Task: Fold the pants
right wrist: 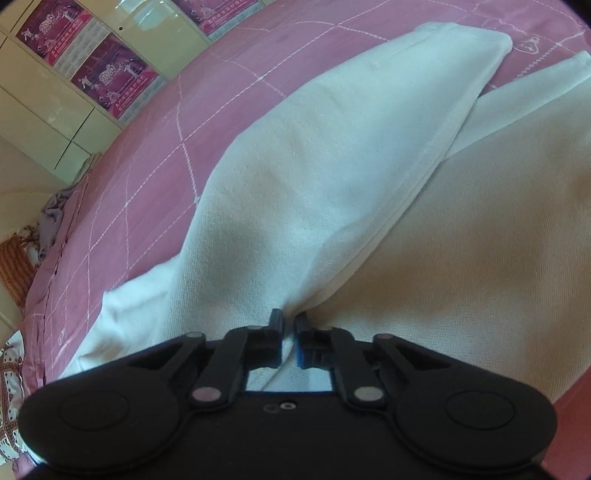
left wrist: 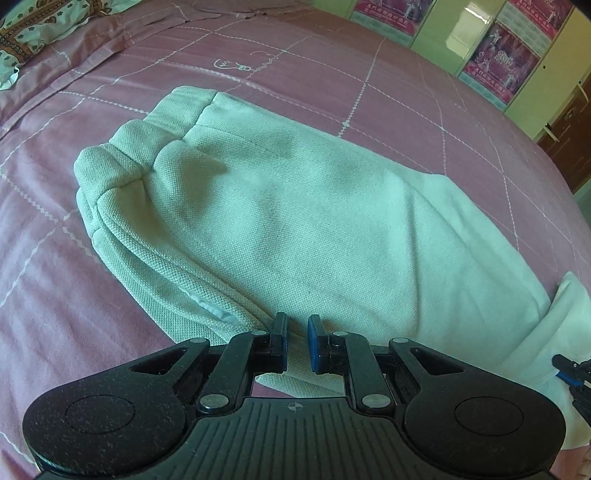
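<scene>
Left gripper: jaws narrowly parted over the near edge of the pants; whether they pinch the cloth cannot be told.
Right gripper: jaws drawn close with a bunched fold of the pants between them, cloth rising to the tips.
Pants: pale, textured knit, lying folded lengthwise on the bed; gathered waistband at the far left end in the left wrist view.
Bed: pink cover with white stitched grid.
Beyond: patterned pillow far left; cabinet doors bearing purple posters.
</scene>
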